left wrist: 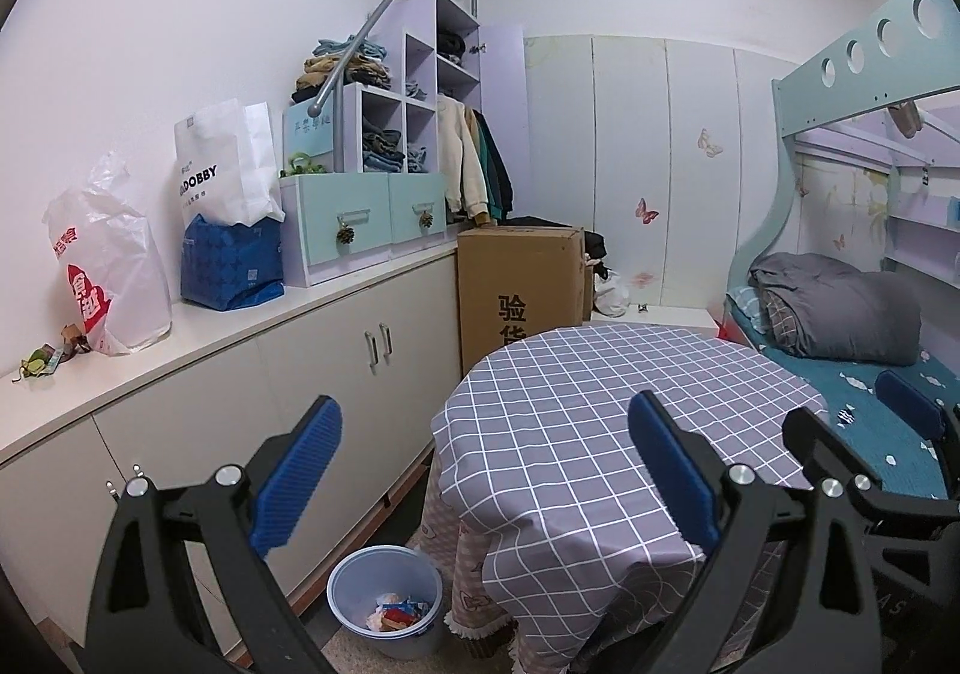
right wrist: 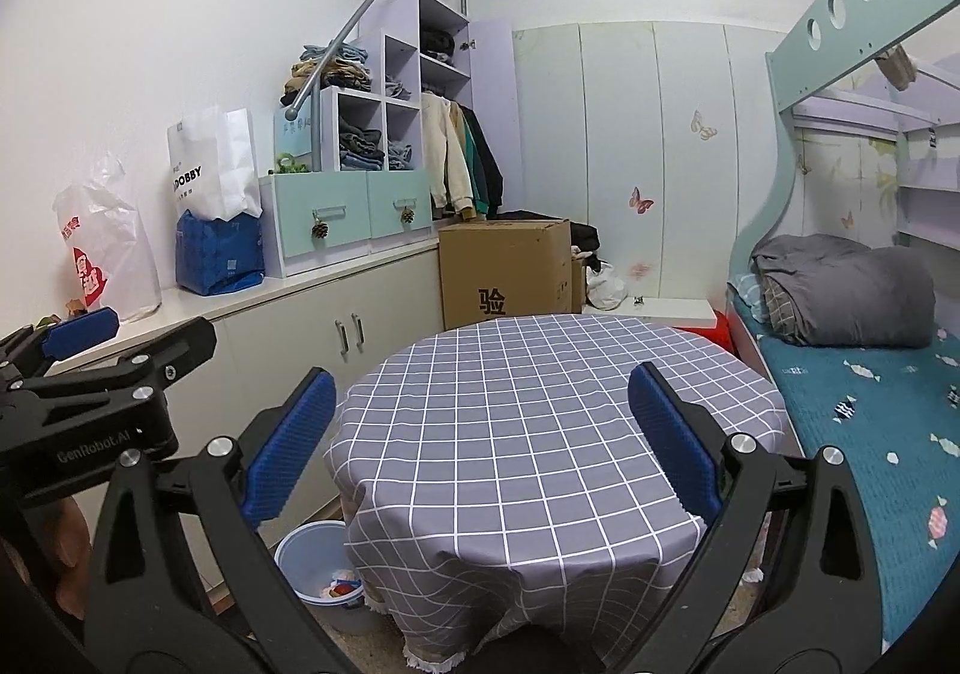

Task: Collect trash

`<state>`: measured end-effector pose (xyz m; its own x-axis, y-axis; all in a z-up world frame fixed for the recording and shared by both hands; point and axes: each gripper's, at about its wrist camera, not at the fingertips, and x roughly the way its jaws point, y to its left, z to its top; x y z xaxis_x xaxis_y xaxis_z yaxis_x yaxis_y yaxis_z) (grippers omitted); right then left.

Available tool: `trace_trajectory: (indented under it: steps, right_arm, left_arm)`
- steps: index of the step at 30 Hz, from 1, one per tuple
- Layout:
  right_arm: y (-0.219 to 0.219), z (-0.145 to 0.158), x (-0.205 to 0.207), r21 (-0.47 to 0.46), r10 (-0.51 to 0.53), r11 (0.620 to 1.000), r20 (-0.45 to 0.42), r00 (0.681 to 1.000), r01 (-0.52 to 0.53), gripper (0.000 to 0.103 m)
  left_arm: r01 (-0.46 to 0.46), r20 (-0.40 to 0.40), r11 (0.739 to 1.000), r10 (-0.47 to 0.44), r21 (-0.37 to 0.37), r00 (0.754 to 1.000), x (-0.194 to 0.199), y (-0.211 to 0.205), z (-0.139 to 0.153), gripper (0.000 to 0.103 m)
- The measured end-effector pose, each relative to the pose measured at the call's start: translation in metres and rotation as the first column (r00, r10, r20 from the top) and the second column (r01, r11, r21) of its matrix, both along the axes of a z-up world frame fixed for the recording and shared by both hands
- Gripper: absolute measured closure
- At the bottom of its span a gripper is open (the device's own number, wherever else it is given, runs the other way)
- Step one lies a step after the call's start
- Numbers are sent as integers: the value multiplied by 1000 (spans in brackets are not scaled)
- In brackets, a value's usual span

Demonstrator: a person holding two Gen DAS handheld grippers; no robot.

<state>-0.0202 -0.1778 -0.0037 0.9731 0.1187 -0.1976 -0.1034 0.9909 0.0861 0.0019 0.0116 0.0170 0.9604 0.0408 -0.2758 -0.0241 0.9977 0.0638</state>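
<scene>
Beside the round grey-checked-cloth bench, the pale blue plastic bin is sitting on the floor holding wrappers, while left tongs and right tongs are hovering wide open, empty, seemingly searching for litter.

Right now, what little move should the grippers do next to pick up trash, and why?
Probably swing the left gripper left toward the small scraps on the cabinet countertop, beside the white plastic bag. Both grippers' jaws stand open and hold nothing, the checked tablecloth looks bare, and the blue bin already holds some litter.
</scene>
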Motion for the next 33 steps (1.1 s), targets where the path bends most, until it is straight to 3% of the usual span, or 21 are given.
trace_trajectory:
  steps: [33]
  right_arm:
    - [1,-1,-2,3,15,1000,-13,1000,-15,7]
  left_arm:
    - [2,8,1000,-2,6,1000,0,-6,-2,9]
